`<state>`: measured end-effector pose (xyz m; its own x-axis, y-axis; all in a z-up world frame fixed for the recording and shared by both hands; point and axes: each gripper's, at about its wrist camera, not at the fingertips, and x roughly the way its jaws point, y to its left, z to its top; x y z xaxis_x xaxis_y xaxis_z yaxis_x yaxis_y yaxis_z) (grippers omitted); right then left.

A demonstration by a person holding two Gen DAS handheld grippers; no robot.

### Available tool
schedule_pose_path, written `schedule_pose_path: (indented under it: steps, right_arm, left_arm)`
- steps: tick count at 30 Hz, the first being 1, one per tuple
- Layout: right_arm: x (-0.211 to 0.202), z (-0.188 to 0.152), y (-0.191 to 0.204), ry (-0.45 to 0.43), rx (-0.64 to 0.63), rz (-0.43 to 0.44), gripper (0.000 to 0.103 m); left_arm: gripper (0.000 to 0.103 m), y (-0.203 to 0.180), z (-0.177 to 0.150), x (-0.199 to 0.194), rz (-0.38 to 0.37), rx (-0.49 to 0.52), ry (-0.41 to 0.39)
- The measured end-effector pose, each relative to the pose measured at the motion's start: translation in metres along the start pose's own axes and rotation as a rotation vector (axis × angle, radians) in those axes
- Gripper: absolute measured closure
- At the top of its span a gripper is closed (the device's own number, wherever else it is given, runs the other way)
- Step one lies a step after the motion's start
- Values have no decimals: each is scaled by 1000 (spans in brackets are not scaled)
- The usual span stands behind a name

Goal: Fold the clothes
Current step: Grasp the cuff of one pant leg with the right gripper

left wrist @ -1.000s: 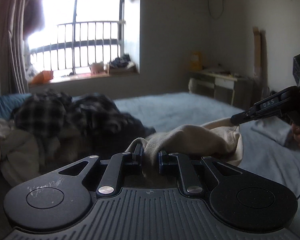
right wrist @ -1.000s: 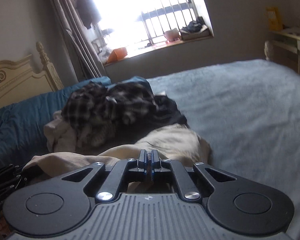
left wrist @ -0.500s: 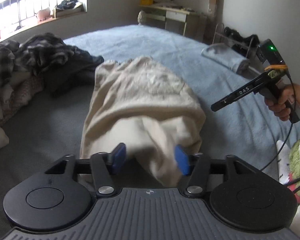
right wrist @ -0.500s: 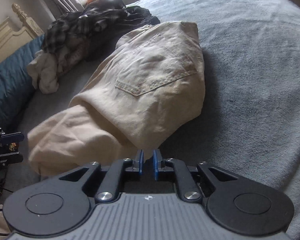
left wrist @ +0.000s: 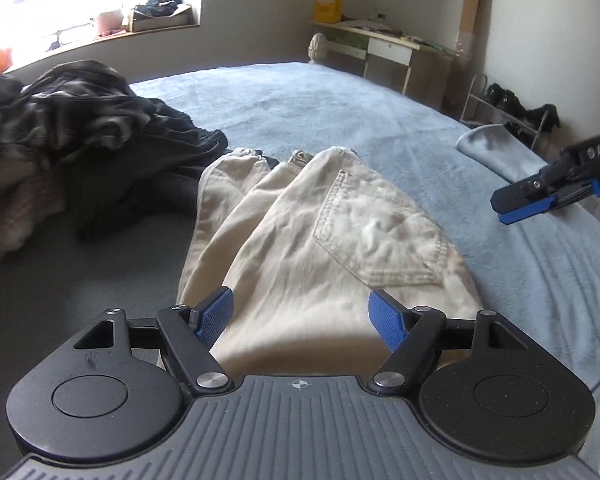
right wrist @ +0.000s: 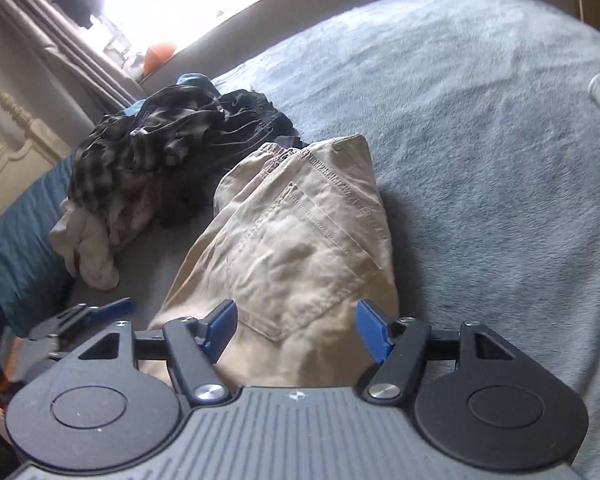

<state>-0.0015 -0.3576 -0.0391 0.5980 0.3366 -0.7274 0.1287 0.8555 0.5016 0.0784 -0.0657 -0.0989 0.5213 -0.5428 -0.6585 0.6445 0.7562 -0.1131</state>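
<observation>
A pair of beige trousers (left wrist: 340, 240) lies folded on the grey-blue bed (left wrist: 300, 96), back pocket up. My left gripper (left wrist: 300, 314) hovers over its near end. The jaws are opening, and the blue pads (left wrist: 216, 312) stand wide apart without pressing the cloth. In the right wrist view the same trousers (right wrist: 300, 248) lie under my right gripper (right wrist: 296, 324), whose jaws are also opening with the pads off the fabric. The right gripper (left wrist: 528, 200) shows at the right edge of the left wrist view. The left gripper (right wrist: 100, 312) shows blurred at the lower left of the right wrist view.
A heap of dark plaid and pale clothes (left wrist: 60, 120) lies left of the trousers, also in the right wrist view as the heap (right wrist: 160, 140). A folded grey cloth (left wrist: 488, 148) sits at the bed's right edge. A desk (left wrist: 388, 48) and shoe rack (left wrist: 508, 104) stand by the wall.
Both grippers were shut on the trousers and held them up. They have since come down and opened wide, and the trousers now lie folded on the bed.
</observation>
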Motion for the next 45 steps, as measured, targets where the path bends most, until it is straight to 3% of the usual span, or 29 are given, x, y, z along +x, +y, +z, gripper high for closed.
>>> schedule_pose_path:
  steps: [5,11,14,17,24,35,38,39,40,42,45]
  right_arm:
    - [34,23,14,35,60,5,28]
    - [75,58,25,50,121,-51,24]
    - [94,71,27,66,158,-82,24]
    - [106,75,31,90,141,-125,24]
    - [117,74,38,92,41,-209,23]
    - [127,58,24,112,-66,-294,17]
    - [112,44,11,81,-83,-277,34]
    - [104,38,6,67,-84,-263,47]
    - [96,32,-1,56,-76,-259,66]
    - [77,22,-15,28,-48,-254,77]
    - [48,4,-40,-28,20,-243,85]
  left_arm:
    - [28,20,5,37,-26,-21,16]
    - [29,43,5,55,-161,-90,55]
    - [35,48,4,58,-225,-113,72]
    - [48,45,4,48,-302,-104,76]
    - [49,-6,3,40,-476,19,141]
    - [49,-86,-14,35,-557,60,224]
    - [48,-107,-21,29,-557,92,244]
    - [48,-110,-23,26,-560,91,248]
    - [48,-114,-24,23,-562,91,252]
    - [48,-119,-25,15,-564,93,260]
    - [48,-125,-23,0,-553,113,270]
